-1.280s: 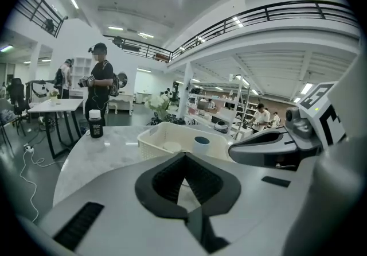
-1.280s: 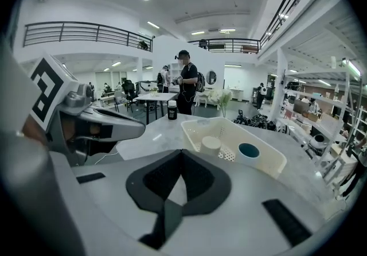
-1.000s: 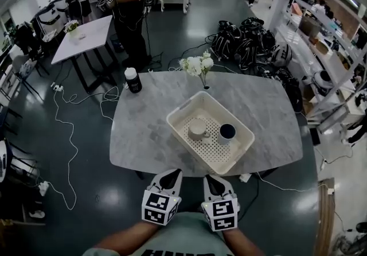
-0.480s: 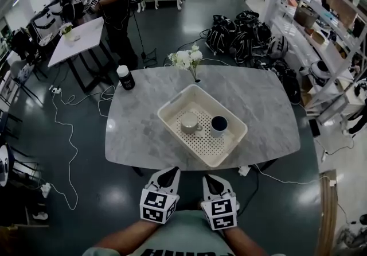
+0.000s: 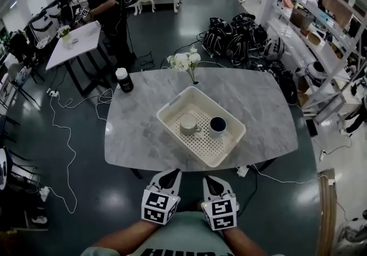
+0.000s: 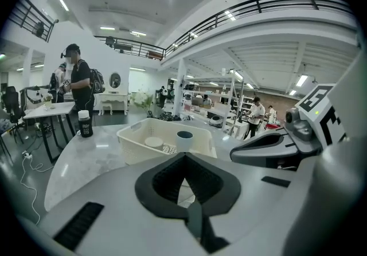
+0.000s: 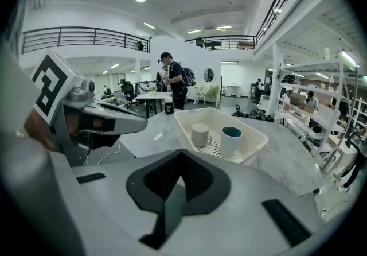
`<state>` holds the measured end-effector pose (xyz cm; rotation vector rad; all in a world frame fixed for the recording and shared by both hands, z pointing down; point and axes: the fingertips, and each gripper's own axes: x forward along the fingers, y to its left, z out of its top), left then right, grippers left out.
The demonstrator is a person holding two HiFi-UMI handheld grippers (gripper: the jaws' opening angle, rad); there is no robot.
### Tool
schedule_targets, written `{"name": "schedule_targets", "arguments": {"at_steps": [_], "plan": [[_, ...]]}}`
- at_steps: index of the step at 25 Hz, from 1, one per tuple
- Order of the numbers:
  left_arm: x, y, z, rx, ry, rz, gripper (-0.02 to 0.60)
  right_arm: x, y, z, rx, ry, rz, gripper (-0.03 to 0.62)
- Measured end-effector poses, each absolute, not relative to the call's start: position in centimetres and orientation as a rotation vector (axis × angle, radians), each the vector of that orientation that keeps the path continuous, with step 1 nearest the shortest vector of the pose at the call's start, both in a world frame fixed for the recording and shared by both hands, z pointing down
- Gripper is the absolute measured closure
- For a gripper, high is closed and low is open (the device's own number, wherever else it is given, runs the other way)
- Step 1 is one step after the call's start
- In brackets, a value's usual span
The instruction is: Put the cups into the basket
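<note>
My left hand-held gripper [image 5: 170, 177] and right hand-held gripper [image 5: 211, 181] sit side by side close to my body, just off the near edge of the worktop [image 5: 137, 128]. Each has its jaws together with nothing between them. Both cups are already in the basket [image 5: 172, 128]: the pale cup [image 5: 188, 125] and the cup with the dark inside [image 5: 217, 126] stand next to each other on its perforated floor, near each other but apart. As I judge it, the job looks finished, so the main danger now is my undoing it. The basket lies at an angle with one corner close to the near edge of the worktop, straight ahead of both hand-held grippers. If I push forward carelessly, the closed tips could strike that corner and shove the basket across the smooth stone, or rock the cups against each other. The dark-lined cup is the taller and narrower, so I expect it to tip first, and it could roll against the pale cup or the wall. Reaching in to tidy them would also be risky, since shut jaws would only knock a cup rather than take it. Further out, a dark bottle [image 5: 124, 80] and a vase of white flowers [image 5: 184, 61] stand at the far edge, and a sliding basket could topple the vase. Cables [image 5: 60, 134] trail across the floor to the left, so I could catch one if I step that way.
</note>
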<state>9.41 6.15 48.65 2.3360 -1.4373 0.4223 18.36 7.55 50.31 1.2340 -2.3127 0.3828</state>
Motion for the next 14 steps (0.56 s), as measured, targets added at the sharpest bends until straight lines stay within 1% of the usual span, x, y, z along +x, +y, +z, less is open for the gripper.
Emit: {"name": "schedule_targets", "arguments": {"at_steps": [14], "plan": [[9.07, 6.59, 48.89, 2.353, -1.405, 0.425, 0.575, 18.03, 8.12, 50.53, 1.263, -2.29, 0.39, 0.582]]}}
